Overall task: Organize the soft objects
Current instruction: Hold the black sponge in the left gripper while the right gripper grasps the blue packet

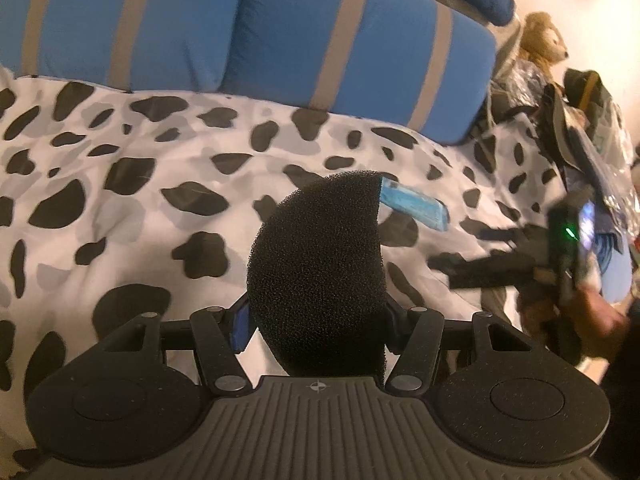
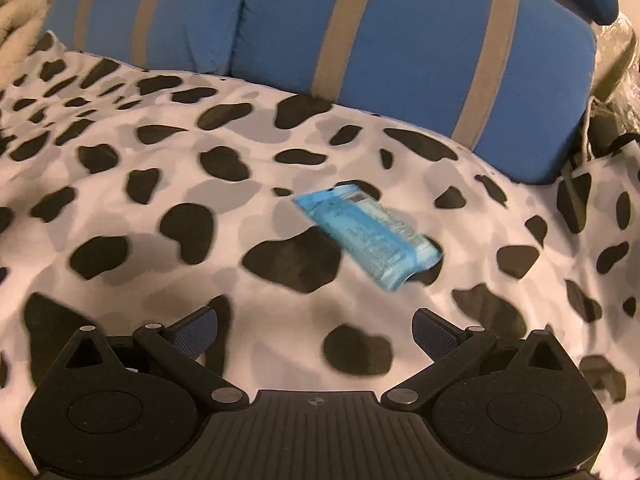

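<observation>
Left wrist view: the left hand-held gripper [image 1: 316, 320] pinches a black sponge [image 1: 316, 260]; the right hand-held gripper [image 2: 316, 330] stands spread above a blue packet [image 2: 370, 236] on the bed [image 2: 120, 208].

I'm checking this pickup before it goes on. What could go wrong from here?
1. The left gripper holds the black foam sponge only by its lower part; it might slip.
2. The open right gripper sits short of the light blue plastic packet, which lies slanted, so the fingers might close on the black-spotted white blanket instead.
</observation>
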`<control>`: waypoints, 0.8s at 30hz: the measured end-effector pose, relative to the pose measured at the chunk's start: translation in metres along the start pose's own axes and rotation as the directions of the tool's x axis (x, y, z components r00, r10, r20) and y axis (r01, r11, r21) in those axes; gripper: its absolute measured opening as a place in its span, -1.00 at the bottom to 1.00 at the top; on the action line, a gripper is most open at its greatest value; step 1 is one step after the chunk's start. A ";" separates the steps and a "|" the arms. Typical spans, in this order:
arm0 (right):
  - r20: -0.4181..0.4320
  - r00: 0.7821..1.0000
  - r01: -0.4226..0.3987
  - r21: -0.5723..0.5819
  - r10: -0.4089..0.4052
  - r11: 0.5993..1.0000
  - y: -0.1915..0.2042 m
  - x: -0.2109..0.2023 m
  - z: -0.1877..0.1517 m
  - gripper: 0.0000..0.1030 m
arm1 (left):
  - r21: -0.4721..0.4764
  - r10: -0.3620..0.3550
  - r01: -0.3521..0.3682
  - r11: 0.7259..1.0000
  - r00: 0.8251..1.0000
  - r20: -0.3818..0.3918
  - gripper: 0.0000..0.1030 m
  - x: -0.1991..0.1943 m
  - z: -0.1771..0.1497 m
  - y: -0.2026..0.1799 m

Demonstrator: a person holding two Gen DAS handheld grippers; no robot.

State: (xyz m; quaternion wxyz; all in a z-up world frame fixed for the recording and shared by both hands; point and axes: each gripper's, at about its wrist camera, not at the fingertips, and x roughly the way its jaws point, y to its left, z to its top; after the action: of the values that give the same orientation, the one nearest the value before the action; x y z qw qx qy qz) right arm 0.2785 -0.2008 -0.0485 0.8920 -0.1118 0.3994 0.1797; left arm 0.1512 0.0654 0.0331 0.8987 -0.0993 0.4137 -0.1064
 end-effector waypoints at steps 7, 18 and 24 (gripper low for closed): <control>-0.003 0.999 0.041 0.023 -0.041 0.999 -0.027 0.033 0.009 1.00 | 0.034 -0.017 0.018 0.999 1.000 -0.025 0.13 0.012 0.002 -0.011; 0.008 0.994 0.106 -0.048 -0.106 0.993 -0.045 0.083 0.023 1.00 | 0.041 -0.009 0.011 0.999 0.999 -0.051 0.13 0.022 0.006 -0.015; 0.030 0.995 0.092 -0.071 -0.090 0.993 -0.046 0.101 0.034 1.00 | 0.045 -0.007 0.010 0.999 0.998 -0.062 0.13 0.028 0.009 -0.018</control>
State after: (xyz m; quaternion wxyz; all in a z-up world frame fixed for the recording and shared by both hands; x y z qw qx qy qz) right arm 0.3822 -0.2080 -0.0998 0.9000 -0.1597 0.3751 0.1545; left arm 0.1741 0.0410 0.0237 0.8870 -0.0772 0.4385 -0.1225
